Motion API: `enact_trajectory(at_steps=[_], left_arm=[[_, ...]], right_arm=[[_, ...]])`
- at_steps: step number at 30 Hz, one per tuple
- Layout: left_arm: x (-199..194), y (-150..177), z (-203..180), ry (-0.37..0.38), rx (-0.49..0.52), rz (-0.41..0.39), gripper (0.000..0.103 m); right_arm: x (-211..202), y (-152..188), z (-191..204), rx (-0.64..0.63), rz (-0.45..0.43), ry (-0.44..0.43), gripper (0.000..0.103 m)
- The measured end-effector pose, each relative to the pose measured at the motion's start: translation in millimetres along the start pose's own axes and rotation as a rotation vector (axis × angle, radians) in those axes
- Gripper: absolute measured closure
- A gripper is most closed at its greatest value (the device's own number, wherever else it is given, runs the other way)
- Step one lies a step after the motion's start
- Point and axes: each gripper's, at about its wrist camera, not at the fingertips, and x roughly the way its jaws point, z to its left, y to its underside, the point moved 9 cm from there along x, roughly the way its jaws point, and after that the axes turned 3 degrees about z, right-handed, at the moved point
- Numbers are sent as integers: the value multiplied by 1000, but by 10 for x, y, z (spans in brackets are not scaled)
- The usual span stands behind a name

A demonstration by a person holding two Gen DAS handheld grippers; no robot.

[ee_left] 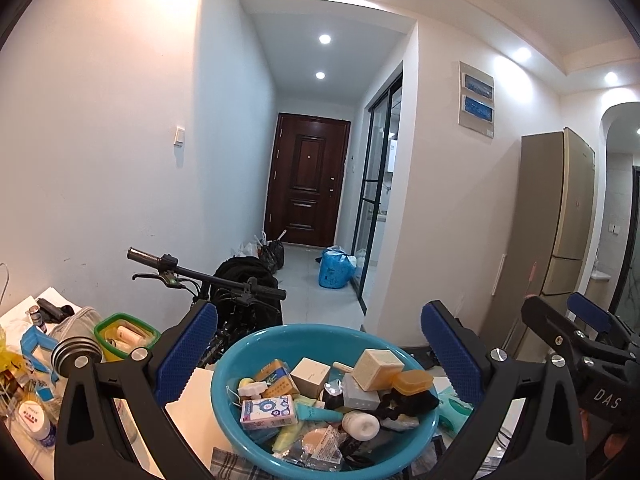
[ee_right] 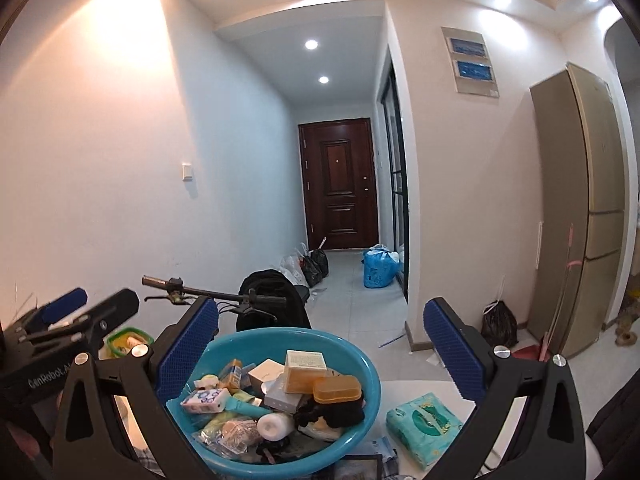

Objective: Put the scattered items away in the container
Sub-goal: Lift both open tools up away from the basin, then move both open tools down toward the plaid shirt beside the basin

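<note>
A blue plastic basin (ee_left: 288,340) (ee_right: 260,346) sits on a white table (ee_left: 192,412) right in front of both grippers. It holds several small items: boxes, tubes, an orange case (ee_left: 412,382) (ee_right: 336,388) and a black scrunchie (ee_left: 408,404). A green tissue pack (ee_right: 424,426) lies on the table just right of the basin. My left gripper (ee_left: 322,354) is open above the basin's near side, nothing between its blue pads. My right gripper (ee_right: 322,352) is also open and empty, level with the left one and to its right.
Left of the basin stand a green-lidded box (ee_left: 124,334), a steel flask (ee_left: 76,354) and small bottles. A bicycle handlebar (ee_left: 208,276) rises behind the table. Beyond it are a tiled hallway with bags, a dark door and a tall fridge (ee_right: 592,208).
</note>
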Motion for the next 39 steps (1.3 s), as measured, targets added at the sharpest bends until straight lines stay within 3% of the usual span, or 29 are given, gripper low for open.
enact_trajectory(at_steps=[23,39], left_arm=[[-863,-121,-230,51,-6,-62,0],[-1094,75,-654,93,51,-37,0]], right_arm=[[-858,-136,-13,12,-56,-9,1],[-1153,3,-316,9,-43,47,1]])
